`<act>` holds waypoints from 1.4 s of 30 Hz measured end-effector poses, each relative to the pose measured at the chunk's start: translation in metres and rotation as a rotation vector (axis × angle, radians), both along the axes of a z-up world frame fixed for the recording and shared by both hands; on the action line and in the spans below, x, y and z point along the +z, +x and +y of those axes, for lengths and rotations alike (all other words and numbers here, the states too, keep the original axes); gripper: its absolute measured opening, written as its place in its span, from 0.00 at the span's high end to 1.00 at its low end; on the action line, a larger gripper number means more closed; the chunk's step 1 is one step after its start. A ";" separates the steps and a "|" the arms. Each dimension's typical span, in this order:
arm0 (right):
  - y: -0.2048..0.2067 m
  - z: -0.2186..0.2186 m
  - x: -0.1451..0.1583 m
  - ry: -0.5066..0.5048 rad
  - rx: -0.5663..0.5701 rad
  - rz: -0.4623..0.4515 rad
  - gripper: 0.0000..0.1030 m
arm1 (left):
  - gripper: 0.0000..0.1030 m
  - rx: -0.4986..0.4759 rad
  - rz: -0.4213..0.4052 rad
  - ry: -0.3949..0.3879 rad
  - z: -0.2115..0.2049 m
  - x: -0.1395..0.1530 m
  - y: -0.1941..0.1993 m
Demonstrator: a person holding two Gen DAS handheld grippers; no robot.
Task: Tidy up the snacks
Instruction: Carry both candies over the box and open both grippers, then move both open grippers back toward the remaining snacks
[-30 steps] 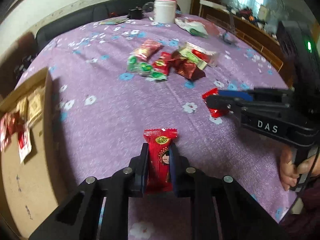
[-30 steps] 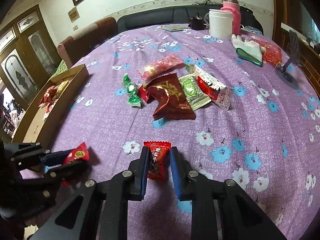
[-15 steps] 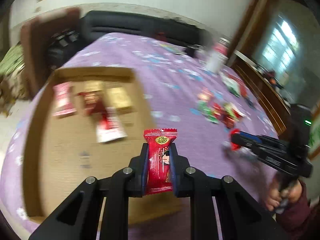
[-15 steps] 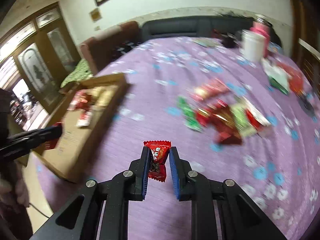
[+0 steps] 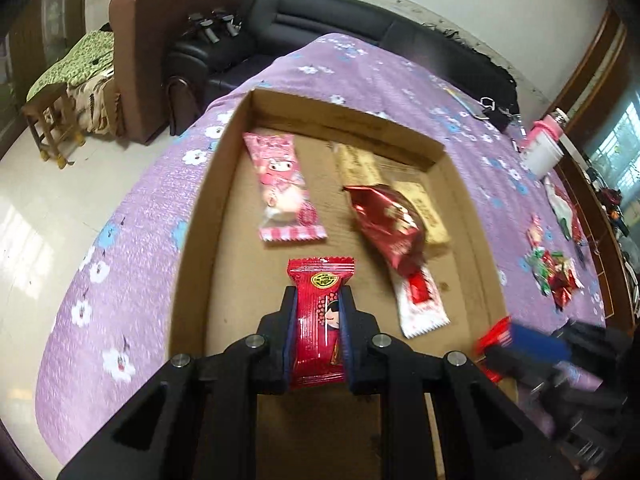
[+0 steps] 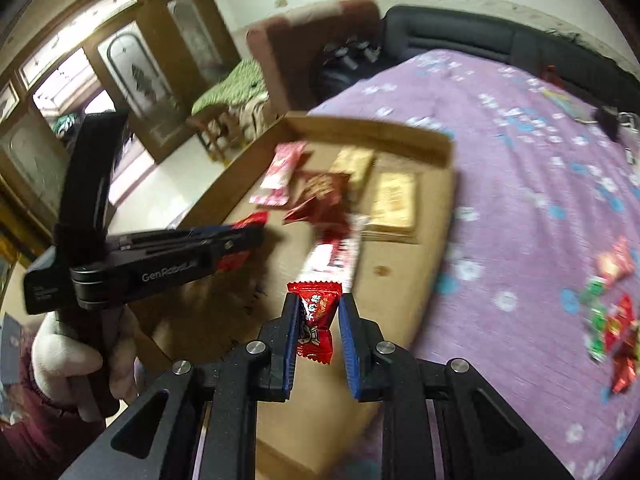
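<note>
My left gripper is shut on a red snack packet with a cartoon face, held above the near part of the cardboard box. My right gripper is shut on a smaller red candy packet, over the box's near right side. Each gripper shows in the other's view: the left gripper with its red packet, the right gripper blurred. The box holds a pink packet, a dark red foil packet, gold packets and a white-red packet.
A pile of loose snacks lies on the purple flowered tablecloth right of the box, also in the right wrist view. A white tub and pink bottle stand far back. A brown armchair and black sofa border the table.
Both grippers have swung left from the snack pile to above the cardboard box, each still holding its red packet. The box now fills the centre of both views.
</note>
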State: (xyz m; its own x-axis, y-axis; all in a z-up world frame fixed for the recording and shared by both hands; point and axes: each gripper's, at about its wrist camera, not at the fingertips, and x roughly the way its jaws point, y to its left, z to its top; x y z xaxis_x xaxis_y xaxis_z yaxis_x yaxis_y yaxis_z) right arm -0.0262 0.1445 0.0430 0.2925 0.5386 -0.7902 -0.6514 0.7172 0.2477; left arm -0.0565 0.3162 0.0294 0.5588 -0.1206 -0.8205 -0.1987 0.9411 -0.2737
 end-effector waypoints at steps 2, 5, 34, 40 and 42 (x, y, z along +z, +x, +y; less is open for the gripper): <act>0.001 0.016 -0.009 -0.019 0.015 0.020 0.78 | 0.82 -0.006 -0.005 -0.012 0.001 -0.001 0.002; 0.001 0.034 -0.018 -0.048 0.019 0.028 0.78 | 0.81 -0.004 -0.021 -0.037 0.004 0.000 0.000; 0.021 0.049 0.017 0.067 0.067 0.028 0.68 | 0.30 0.111 -0.201 -0.120 0.013 0.039 -0.101; 0.009 -0.044 0.033 0.113 -0.063 -0.023 0.53 | 0.29 0.032 -0.196 -0.110 -0.018 0.041 -0.096; 0.009 -0.088 0.036 0.119 -0.145 -0.041 0.53 | 0.29 0.000 -0.193 -0.101 -0.032 0.041 -0.094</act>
State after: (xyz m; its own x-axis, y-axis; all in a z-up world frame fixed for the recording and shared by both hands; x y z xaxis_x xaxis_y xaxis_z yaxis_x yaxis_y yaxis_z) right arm -0.0170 0.0567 0.0790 0.4044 0.5772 -0.7094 -0.5546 0.7716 0.3117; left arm -0.1501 0.2847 0.0704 0.7042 -0.1970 -0.6821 -0.1337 0.9068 -0.3999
